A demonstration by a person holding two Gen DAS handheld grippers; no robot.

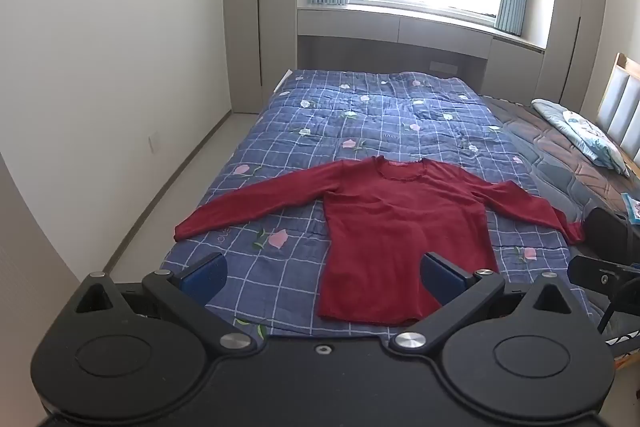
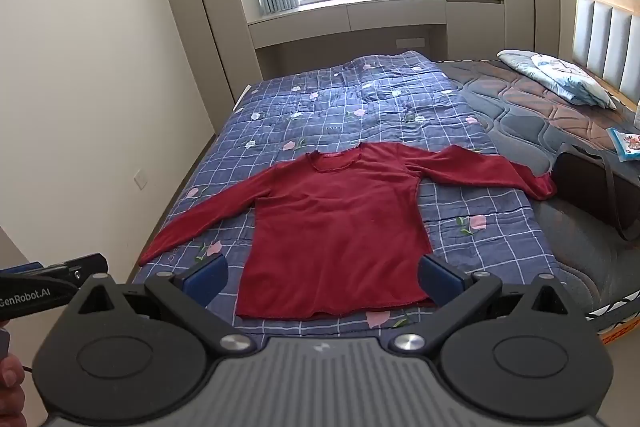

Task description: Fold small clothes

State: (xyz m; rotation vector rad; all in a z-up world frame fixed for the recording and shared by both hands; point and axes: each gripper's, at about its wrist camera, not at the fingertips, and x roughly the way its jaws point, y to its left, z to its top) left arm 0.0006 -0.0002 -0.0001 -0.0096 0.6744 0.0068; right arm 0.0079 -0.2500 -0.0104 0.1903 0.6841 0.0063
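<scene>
Bedspread (image 1: 360, 115), shirt (image 1: 400, 227) beyond tool (image 1: 324, 273)

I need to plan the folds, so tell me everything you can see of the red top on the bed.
The red top is a dark red long-sleeved top of soft knit-looking fabric with a round, frilly-edged neckline. It lies flat and unfolded on the blue checked quilt, hem toward the cameras, neck toward the window, both sleeves spread outward. One sleeve's cuff reaches the quilt's edge. Nothing else touches it.
</scene>
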